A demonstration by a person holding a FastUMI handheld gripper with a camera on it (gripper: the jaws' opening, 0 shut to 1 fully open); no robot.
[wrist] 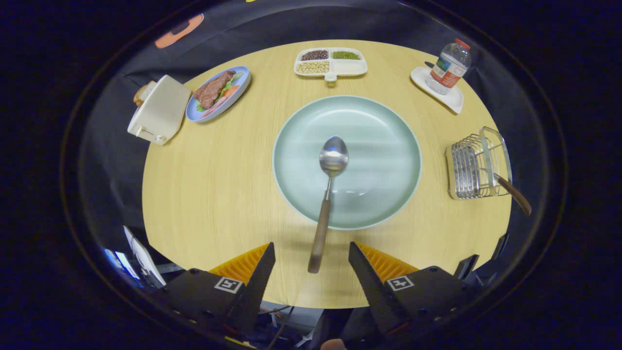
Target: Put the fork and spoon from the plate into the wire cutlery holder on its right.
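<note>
The gripper [311, 253] hangs above the near rim of the round wooden table [218, 194], its two fingers spread wide and gripping nothing — the brown handle end of the spoon [326, 199] lies in the gap between their tips, touched by neither. The pale green plate [379, 146] sits at the table's middle, just ahead of the fingers, and holds only the spoon: its bowl rests face up near the plate's centre, its long axis runs from there back toward the gripper, and the handle crosses the plate's near rim and juts out over the table. Right of the plate, near the table's edge, stands the wire cutlery holder [471, 170]; a brown-handled utensil [514, 194] leans in it, handle sticking out and away from the plate — whether it is the fork cannot be told. Beyond the plate is a white divided tray [350, 68] with beans and grains in three of its compartments. Left of the plate, further back, a blue plate [243, 82] carries meat and vegetables, with a toaster [158, 109] holding bread beside it. Right and beyond the plate, a water bottle [449, 65] stands on a small white dish [449, 99].
</note>
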